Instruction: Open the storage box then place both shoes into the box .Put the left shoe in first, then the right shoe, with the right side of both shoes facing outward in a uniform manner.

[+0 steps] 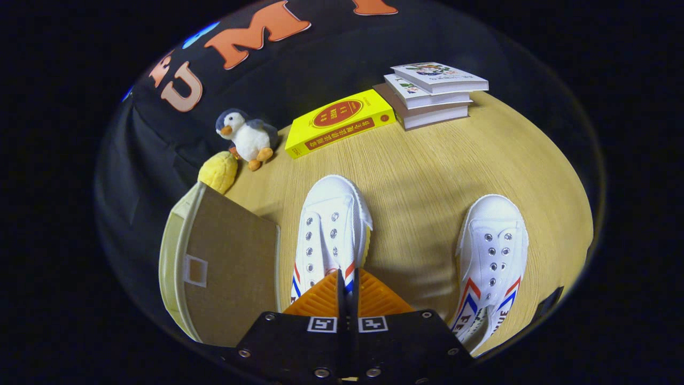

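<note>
My gripper (346, 289) is shut on the rear of a white canvas shoe (331, 224) with red and blue stripes. The shoe's toe points away from me, it tilts so its yellowish sole edge shows on the right, and it casts a broad shadow on the table. Its heel is hidden under my fingers. A second matching white shoe (494, 251) lies on the table to the right, toe also pointing away. Just left of the held shoe stands the cream storage box (224, 267), a brown panel with a small white label frame turned toward me.
The wooden table (427, 171) carries a plush penguin (246, 136) and a yellow plush item (219, 171) beyond the box. A yellow book (339, 122) and a stack of three books (433, 93) lie at the far edge.
</note>
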A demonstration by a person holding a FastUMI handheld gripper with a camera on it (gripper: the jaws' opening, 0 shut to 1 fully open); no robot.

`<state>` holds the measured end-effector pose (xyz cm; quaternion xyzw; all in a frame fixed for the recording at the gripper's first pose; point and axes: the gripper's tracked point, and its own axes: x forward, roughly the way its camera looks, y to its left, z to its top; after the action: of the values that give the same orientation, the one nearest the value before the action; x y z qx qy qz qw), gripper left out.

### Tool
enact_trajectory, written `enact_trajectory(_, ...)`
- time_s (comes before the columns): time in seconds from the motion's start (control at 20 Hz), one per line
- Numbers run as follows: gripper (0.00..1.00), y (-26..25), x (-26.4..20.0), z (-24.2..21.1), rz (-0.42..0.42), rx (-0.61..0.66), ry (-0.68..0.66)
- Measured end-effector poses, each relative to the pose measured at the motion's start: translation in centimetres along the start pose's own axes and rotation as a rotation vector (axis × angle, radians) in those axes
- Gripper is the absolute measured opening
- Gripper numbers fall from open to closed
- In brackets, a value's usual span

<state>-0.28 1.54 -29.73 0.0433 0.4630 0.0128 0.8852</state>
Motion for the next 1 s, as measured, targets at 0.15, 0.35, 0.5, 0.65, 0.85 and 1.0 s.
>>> enact_trajectory(0.15,0.0,1.9,-2.6,2.5,0.005,-0.03,-0.064)
enact_trajectory(0.35,0.0,6.4,-6.5,6.2,0.053,-0.044,-0.16)
enact_trajectory(0.5,0.0,10.6,-9.1,8.2,0.092,-0.056,-0.217)
enact_trajectory(0.65,0.0,15.3,-10.3,8.5,0.15,-0.046,-0.239)
enact_trajectory(0.85,0.0,21.8,-9.0,5.8,0.228,-0.055,-0.194)
enact_trajectory(1.0,0.0,24.9,-6.5,2.3,0.253,-0.061,-0.113)
